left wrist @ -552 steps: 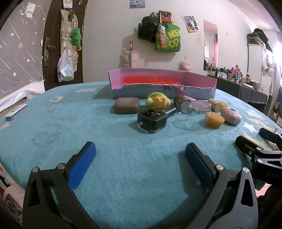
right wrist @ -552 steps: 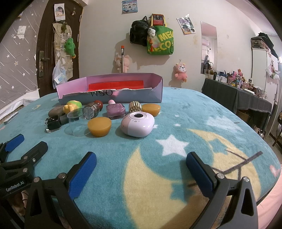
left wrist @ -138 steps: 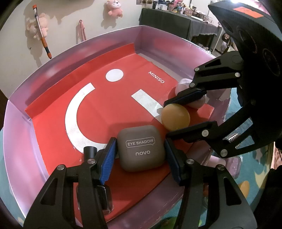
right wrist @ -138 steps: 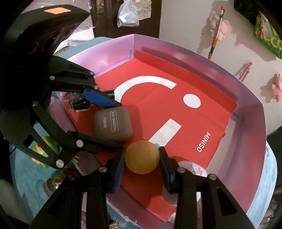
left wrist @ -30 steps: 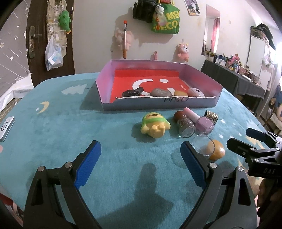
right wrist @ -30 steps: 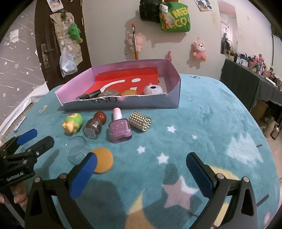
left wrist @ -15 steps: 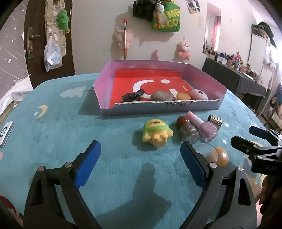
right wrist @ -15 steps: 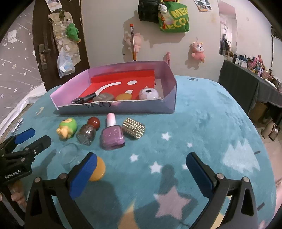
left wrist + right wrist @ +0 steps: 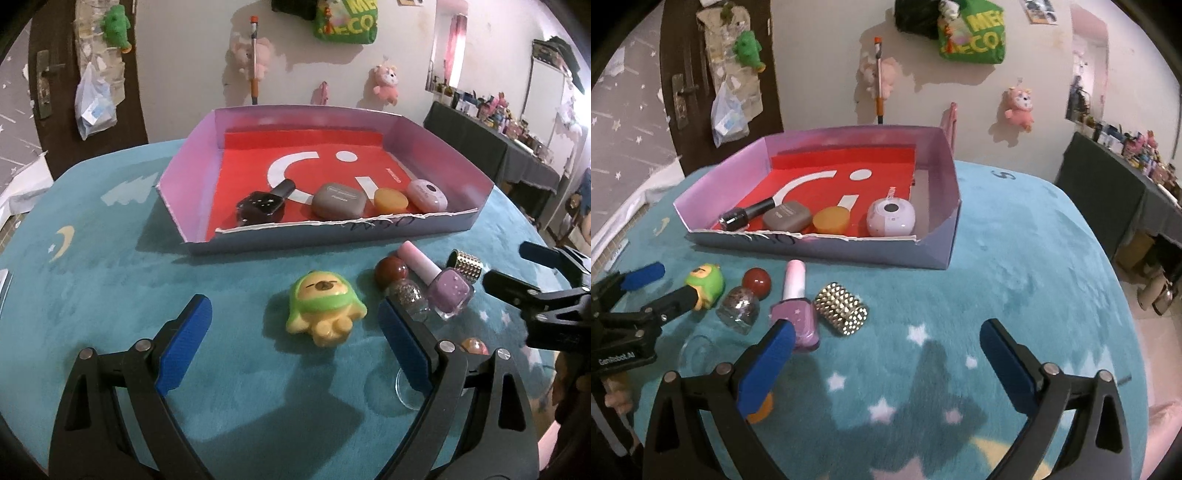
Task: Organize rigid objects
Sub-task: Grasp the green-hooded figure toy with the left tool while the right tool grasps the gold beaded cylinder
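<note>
Left wrist view: my left claw [image 9: 291,338] stands apart and empty above the table [image 9: 110,295], the yellow-green toy [image 9: 325,310] lying between its pads. Right wrist view: my right claw [image 9: 886,350] is likewise apart and empty, its left pad overlapping the purple polish bottle [image 9: 796,310] before the box [image 9: 938,236].

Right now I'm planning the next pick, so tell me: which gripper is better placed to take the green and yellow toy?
Left. The left gripper is open with the toy almost framed between its fingers, just ahead. The right gripper faces the purple polish bottle and studded cylinder instead.
</note>
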Tool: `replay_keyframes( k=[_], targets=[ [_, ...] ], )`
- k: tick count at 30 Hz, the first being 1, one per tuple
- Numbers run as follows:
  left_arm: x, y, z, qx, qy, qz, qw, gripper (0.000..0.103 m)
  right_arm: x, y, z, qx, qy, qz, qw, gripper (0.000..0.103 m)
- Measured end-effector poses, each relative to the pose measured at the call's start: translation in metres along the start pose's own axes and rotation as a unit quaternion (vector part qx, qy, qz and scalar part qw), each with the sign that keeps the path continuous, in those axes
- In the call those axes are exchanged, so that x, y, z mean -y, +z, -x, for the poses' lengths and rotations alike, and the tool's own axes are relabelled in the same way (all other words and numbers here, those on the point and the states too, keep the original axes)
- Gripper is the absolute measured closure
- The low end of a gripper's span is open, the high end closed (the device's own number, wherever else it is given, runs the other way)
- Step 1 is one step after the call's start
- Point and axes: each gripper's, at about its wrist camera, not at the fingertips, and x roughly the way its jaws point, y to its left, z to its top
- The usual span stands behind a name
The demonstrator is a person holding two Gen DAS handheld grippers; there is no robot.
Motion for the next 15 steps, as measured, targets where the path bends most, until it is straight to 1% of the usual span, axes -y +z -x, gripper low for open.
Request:
replay_keyframes(
  k=[2,4,6,9,13,15],
  targets=[
    [0.001,0.002,-0.005,-0.01,-0.005,-0.004,0.9999,0.011,0.0,0.004,-0.007,-0.012,0.001,0.015,1.0,0.007],
    [0.002,0.002,-0.009,-0.015,-0.005,-0.007,0.9998,0.013,-0.001,0.006,-0.013,-0.022,0.006,0.024,0.999,0.007],
    [0.002,0.002,-0.012,-0.021,-0.007,-0.01,0.9997,0.022,-0.001,0.008,-0.017,-0.026,0.012,0.03,0.999,0.008],
    [0.002,0.003,-0.018,-0.037,-0.015,-0.009,0.9992,0.03,0.001,0.012,-0.021,-0.032,0.025,0.032,0.999,0.011],
    [0.003,0.003,-0.022,-0.046,-0.03,-0.009,0.9985,0.034,0.003,0.014,-0.024,-0.039,0.042,0.029,0.998,0.015],
    [0.005,0.003,-0.023,-0.048,-0.034,-0.011,0.9982,0.037,0.004,0.015,-0.024,-0.041,0.049,0.031,0.997,0.016]
  ],
)
